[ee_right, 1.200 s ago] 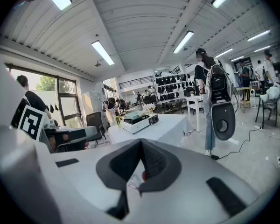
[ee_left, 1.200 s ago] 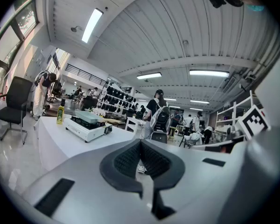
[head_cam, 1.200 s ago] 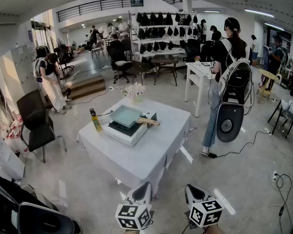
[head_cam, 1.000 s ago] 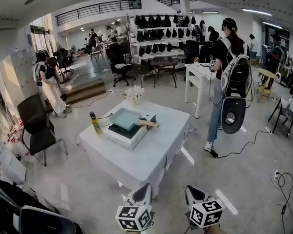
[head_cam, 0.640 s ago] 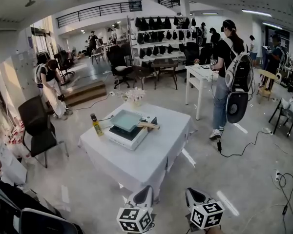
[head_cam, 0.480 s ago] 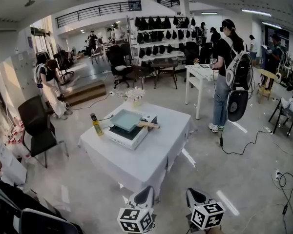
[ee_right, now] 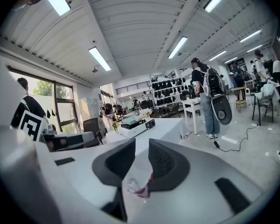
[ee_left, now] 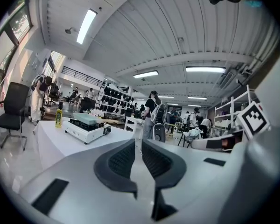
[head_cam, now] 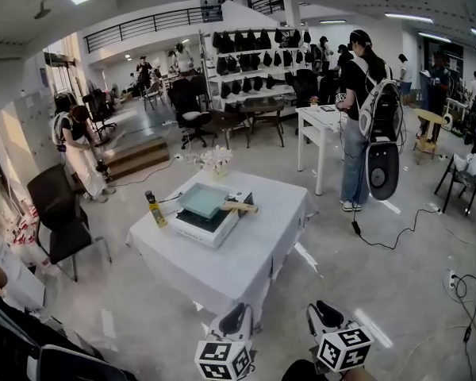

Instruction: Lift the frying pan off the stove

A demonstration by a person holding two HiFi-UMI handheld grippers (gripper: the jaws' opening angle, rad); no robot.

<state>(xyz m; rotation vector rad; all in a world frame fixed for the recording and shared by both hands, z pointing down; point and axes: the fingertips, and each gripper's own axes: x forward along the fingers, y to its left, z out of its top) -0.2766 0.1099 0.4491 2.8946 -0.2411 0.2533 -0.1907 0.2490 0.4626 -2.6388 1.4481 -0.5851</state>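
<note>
Pan [head_cam: 201,199] sits on the stove [head_cam: 205,222]. It is flat, square and pale green, and its wooden handle [head_cam: 239,207] sticks out to the right past the stove's edge. The stove is a white tabletop unit on the far left part of the table [head_cam: 254,268], which is draped in a white cloth. A yellow bottle [head_cam: 151,209] stands just left of the stove, near the table's left edge. Flowers [head_cam: 216,157] stand at the far corner behind it.

Both grippers are low at the bottom of the head view, short of the table and well apart from the pan. The left gripper [head_cam: 236,317] points toward the table. Its fingers are closed, with only a thin slit between the pads and nothing in them. The right gripper [head_cam: 324,316] is beside it, also aimed at the table. Its jaws are opening, with a clear gap between the pads and nothing between them. A small pinkish scrap [ee_right: 139,188] clings at the root of its jaws; I cannot tell what it is.

A person with a backpack [head_cam: 363,125] stands beyond the table to the right, next to a white desk [head_cam: 317,121]. A black chair [head_cam: 55,213] stands on the floor to the left of the table.
</note>
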